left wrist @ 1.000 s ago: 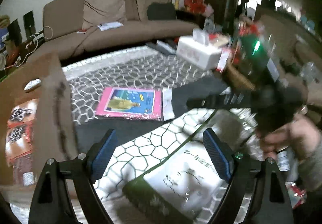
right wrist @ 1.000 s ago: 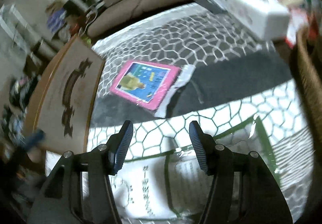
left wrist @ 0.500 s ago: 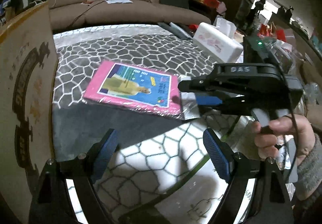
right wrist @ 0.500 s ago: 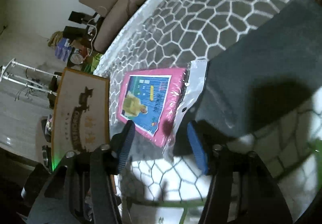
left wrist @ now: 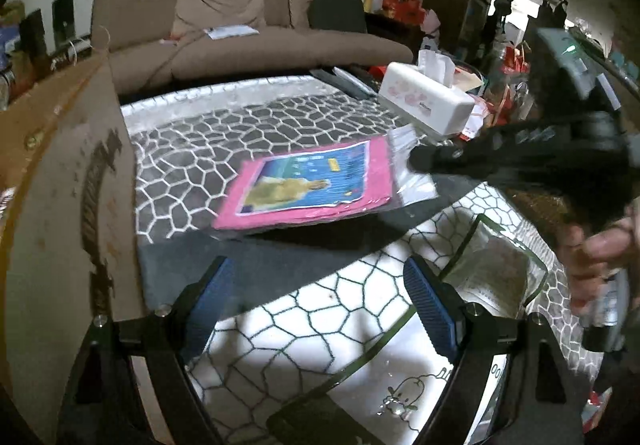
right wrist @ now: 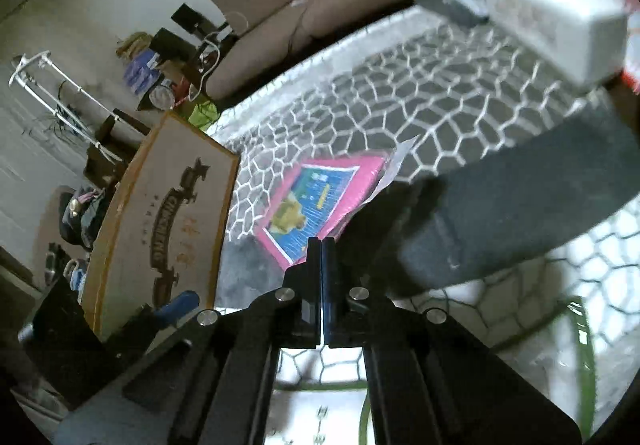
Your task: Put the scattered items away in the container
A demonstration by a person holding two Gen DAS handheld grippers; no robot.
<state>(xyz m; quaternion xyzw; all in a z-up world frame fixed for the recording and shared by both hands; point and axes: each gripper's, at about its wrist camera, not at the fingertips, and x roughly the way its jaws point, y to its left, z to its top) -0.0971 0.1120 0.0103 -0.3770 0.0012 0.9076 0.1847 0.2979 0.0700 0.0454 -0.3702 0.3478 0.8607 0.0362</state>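
A flat pink packet (left wrist: 312,185) with a blue and yellow picture hangs tilted just above the patterned tablecloth, and its shadow falls beneath it. My right gripper (left wrist: 420,159) reaches in from the right, shut on the packet's clear plastic flap. In the right wrist view the jaws (right wrist: 322,245) stand pressed together at the pink packet's (right wrist: 316,201) near corner. My left gripper (left wrist: 318,285) is open and holds nothing, nearer the table's front than the packet. The tall cardboard box (left wrist: 60,205) stands at the left, and its printed side (right wrist: 160,225) shows beside the packet.
A white tissue box (left wrist: 424,101) stands at the back right of the table. A clear packet (left wrist: 420,377) with green edges and a cartoon print lies near the front. A brown sofa (left wrist: 240,37) is behind the table. A hand (left wrist: 596,257) holds the right gripper.
The right gripper's jaws have closed on the pink packet's clear flap. The packet has left the cloth and tilted. The left gripper has drifted slightly and stays open.
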